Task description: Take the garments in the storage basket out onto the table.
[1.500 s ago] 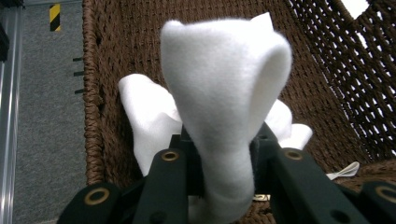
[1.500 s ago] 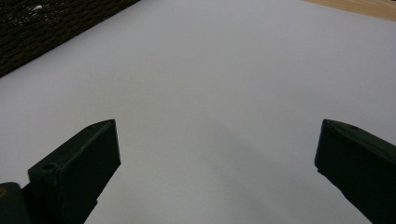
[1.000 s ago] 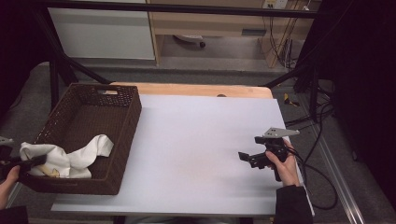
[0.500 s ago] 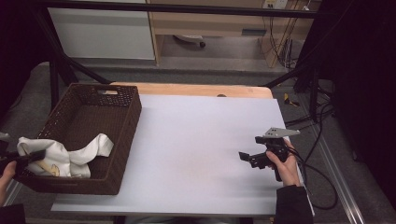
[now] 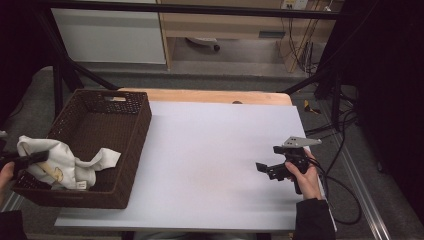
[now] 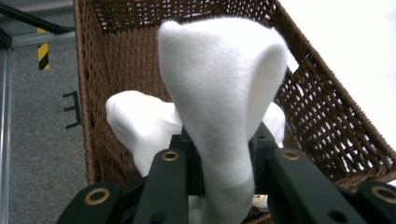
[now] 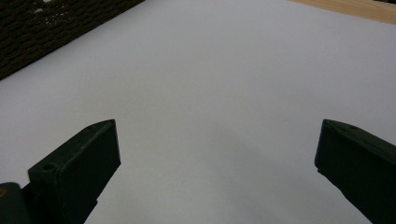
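Observation:
A white cloth (image 5: 65,162) lies bunched in the near end of a dark brown wicker basket (image 5: 132,145) at the table's left. My left gripper (image 5: 35,159) is shut on a fold of that cloth (image 6: 219,112), lifting it over the basket's near left rim. In the left gripper view the fold stands up between the two black jaws, with the basket wall (image 6: 322,121) behind. My right gripper (image 5: 265,170) is held in a hand at the right of the white table (image 5: 210,150), open, with nothing between its fingers (image 7: 74,168).
A strip of bare wood (image 5: 210,96) shows along the table's far edge. Cables (image 5: 345,200) trail off the right side. Black frame bars (image 5: 65,75) stand at the back left, and a white cabinet (image 5: 110,35) behind.
The left gripper has pulled the cloth a little toward the basket's near left corner, and the cloth's shape has shifted. The right gripper has stayed still.

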The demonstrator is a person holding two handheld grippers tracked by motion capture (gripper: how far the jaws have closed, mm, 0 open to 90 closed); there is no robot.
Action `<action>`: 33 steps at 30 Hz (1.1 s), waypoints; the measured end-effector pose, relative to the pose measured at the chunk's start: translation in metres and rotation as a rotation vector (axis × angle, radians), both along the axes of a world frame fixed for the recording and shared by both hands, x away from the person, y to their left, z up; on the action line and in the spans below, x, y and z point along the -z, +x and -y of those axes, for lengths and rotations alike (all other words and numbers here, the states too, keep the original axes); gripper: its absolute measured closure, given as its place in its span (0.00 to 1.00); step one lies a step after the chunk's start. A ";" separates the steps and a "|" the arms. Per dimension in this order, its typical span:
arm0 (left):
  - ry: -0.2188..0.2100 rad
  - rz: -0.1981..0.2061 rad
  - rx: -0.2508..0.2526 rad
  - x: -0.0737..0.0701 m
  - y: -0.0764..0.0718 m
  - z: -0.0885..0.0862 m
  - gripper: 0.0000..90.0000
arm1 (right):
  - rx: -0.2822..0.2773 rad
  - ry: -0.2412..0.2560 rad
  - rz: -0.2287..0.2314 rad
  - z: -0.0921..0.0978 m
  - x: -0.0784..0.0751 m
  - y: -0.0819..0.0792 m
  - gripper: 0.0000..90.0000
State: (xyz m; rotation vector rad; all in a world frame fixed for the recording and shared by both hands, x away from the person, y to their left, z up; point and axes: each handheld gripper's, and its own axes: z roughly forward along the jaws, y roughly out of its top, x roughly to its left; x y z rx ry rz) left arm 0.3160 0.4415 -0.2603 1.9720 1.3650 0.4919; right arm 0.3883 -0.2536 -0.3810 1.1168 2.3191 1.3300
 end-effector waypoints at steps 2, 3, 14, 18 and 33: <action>0.005 0.000 0.007 -0.004 0.002 0.002 0.82 | 0.001 -0.001 -0.001 0.000 0.000 0.000 0.01; 0.007 0.000 0.009 -0.006 0.003 0.003 0.82 | 0.001 -0.001 -0.001 0.000 0.000 0.000 0.01; 0.019 -0.004 0.038 -0.016 0.014 0.012 0.82 | 0.001 -0.001 -0.001 0.000 0.000 0.000 0.01; 0.022 -0.004 0.048 -0.021 0.017 0.015 0.82 | 0.000 -0.001 -0.001 0.000 0.000 0.000 0.01; 0.037 0.004 0.082 -0.040 0.028 0.030 0.82 | -0.001 -0.002 -0.001 -0.001 0.000 0.000 0.01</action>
